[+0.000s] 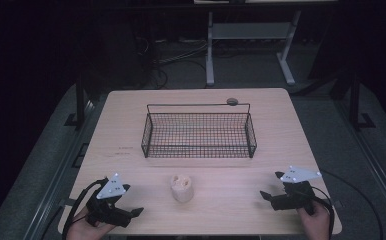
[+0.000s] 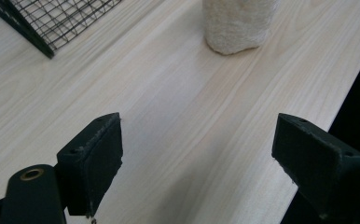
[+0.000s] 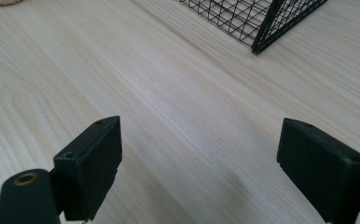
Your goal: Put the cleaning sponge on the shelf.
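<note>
Both pairs of jaws stand wide apart with nothing between them but bare wood. In the left gripper view the left gripper (image 2: 197,149) hovers low over the table (image 2: 169,116), its two black pads well separated; the pale, rough-textured roll (image 2: 236,23) stands upright at about 12 o'clock, a little toward 1, well clear of the pads. A corner of the wire basket (image 2: 52,18) sits at about 10 o'clock in that view

In the right gripper view the right gripper (image 3: 199,154) is likewise spread wide and empty, held low above the tabletop, with a corner of the basket at about 1 o'clock and a sliver of the roll at the top edge near 11 o'clock

From the high view, the roll (image 1: 182,187) stands near the front edge of the table (image 1: 281,125), at 6 o'clock from the table's centre, apart from the basket (image 1: 199,134), which lies at the centre toward 12 o'clock. The left gripper (image 1: 131,212) is at about 8 o'clock from the roll, the right gripper (image 1: 267,196) at about 3 o'clock, each held in a hand at the near edge. Neither touches the roll
</note>
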`<state>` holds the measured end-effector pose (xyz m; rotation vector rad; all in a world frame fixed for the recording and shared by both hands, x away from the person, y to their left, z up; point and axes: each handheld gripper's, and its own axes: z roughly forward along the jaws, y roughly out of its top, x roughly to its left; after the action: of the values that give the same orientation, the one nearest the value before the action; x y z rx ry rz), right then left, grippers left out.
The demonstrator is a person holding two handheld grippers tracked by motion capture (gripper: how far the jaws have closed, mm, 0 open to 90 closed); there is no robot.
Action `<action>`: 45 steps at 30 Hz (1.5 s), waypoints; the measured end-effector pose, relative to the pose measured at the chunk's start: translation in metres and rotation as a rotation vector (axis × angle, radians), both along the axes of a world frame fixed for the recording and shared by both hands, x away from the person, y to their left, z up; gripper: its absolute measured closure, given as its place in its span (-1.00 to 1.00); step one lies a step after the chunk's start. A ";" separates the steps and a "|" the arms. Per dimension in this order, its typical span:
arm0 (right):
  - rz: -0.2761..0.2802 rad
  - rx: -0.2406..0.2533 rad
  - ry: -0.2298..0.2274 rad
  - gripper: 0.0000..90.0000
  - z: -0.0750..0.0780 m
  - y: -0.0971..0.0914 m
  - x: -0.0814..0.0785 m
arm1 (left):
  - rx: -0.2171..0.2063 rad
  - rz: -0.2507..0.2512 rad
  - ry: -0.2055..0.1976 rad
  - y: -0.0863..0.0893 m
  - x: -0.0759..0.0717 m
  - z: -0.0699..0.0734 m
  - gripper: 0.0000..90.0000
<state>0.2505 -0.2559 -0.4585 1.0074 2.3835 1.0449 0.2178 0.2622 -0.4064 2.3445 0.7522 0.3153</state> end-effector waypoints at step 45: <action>0.014 0.004 -0.013 -0.70 0.002 0.003 -0.003 | 0.087 -0.175 0.072 -0.086 0.046 0.021 -0.65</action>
<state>0.2479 -0.2524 -0.4569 0.9839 2.3827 1.0589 0.2634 0.1761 -0.3849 2.4957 0.5716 0.1911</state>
